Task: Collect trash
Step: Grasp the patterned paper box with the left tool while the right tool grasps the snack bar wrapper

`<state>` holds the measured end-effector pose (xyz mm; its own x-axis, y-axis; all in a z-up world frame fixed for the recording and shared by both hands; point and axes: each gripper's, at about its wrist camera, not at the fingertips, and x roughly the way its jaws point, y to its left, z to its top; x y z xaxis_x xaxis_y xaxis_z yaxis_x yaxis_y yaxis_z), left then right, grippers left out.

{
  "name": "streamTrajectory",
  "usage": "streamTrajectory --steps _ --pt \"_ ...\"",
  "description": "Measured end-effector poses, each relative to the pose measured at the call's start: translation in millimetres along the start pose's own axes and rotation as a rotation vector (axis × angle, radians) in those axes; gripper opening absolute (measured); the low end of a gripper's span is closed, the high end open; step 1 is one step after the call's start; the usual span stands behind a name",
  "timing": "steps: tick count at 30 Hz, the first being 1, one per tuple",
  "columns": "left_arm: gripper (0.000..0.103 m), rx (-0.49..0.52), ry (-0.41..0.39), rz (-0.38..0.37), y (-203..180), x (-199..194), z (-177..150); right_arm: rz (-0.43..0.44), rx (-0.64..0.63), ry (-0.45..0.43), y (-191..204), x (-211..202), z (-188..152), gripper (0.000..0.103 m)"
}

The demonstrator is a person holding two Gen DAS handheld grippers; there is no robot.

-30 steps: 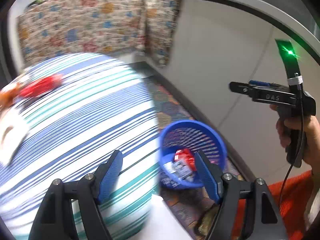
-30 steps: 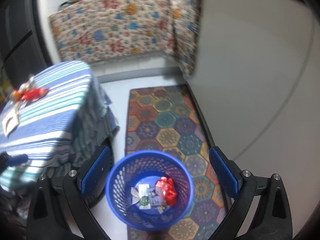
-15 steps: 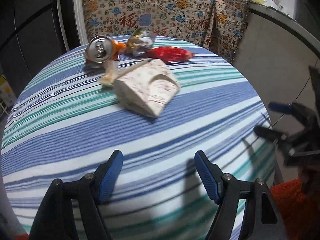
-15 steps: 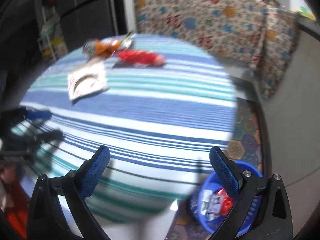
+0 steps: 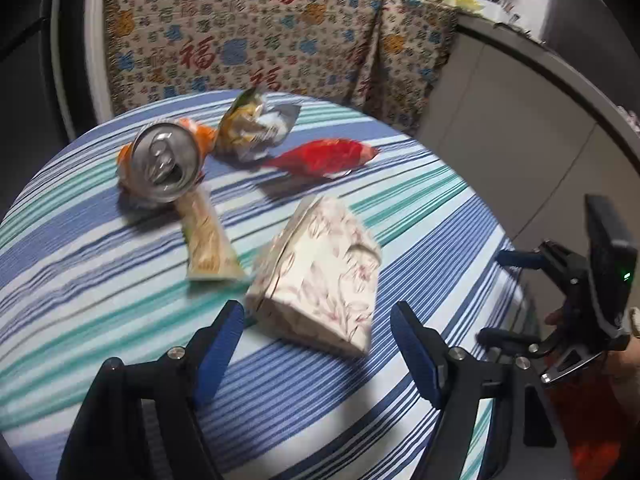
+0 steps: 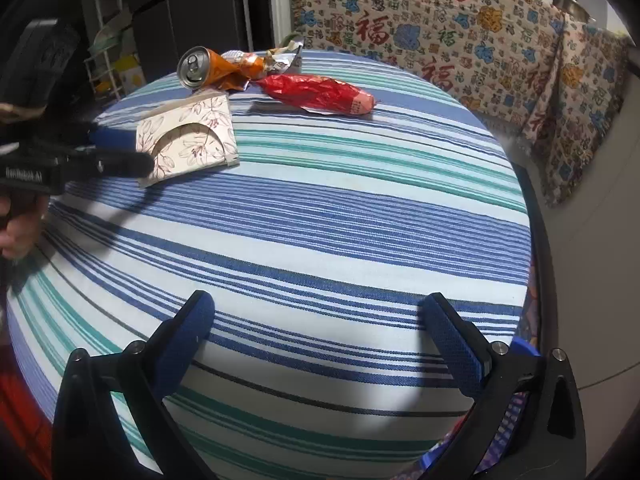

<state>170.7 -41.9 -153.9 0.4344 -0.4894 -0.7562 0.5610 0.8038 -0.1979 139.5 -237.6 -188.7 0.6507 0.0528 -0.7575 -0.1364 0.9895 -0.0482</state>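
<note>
On the striped round table (image 5: 100, 288) lies trash: a flattened floral tissue box (image 5: 320, 276), a beige wrapper (image 5: 206, 240), a crushed orange can (image 5: 164, 160), a silver-green foil wrapper (image 5: 256, 128) and a red wrapper (image 5: 324, 158). My left gripper (image 5: 316, 330) is open, just short of the tissue box. My right gripper (image 6: 318, 322) is open and empty over the table's near side; the tissue box (image 6: 188, 140), can (image 6: 200, 68) and red wrapper (image 6: 320, 94) lie far from it. The left gripper (image 6: 112, 152) shows at the box's edge.
A patterned cloth (image 5: 248, 40) covers furniture behind the table. A white wall (image 5: 500, 140) runs along the right. A sliver of the blue basket (image 6: 524, 348) shows below the table's right edge. A dark cabinet (image 6: 192, 8) stands at the back left.
Both grippers swung from the blue basket on the floor to the table. The left gripper has closed in on the tissue box; both stay open.
</note>
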Motion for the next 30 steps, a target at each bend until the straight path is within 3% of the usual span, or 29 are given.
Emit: streamTrajectory --steps 8,9,10,18,23,26,30 --pt "0.074 0.062 0.022 -0.022 -8 25 21 0.004 -0.006 -0.015 1 -2 -1 0.103" --pt "0.053 0.062 0.014 -0.019 -9 24 20 0.003 -0.005 -0.017 1 -2 -1 0.103" --pt "0.039 0.056 0.020 -0.014 -9 25 19 0.003 -0.006 -0.019 1 -2 -1 0.103" --pt "0.038 -0.112 -0.009 0.109 -3 -18 -23 0.004 -0.005 -0.016 0 -4 -4 0.103" --pt "0.039 -0.194 -0.030 0.256 13 -59 -58 0.000 0.003 0.009 -1 -7 -5 0.102" --pt "0.039 -0.243 -0.049 0.360 33 -70 -66 0.005 0.010 0.031 1 -6 -1 0.102" --pt "0.046 -0.268 -0.060 0.403 52 -67 -68 0.042 -0.003 0.058 19 1 11 0.100"
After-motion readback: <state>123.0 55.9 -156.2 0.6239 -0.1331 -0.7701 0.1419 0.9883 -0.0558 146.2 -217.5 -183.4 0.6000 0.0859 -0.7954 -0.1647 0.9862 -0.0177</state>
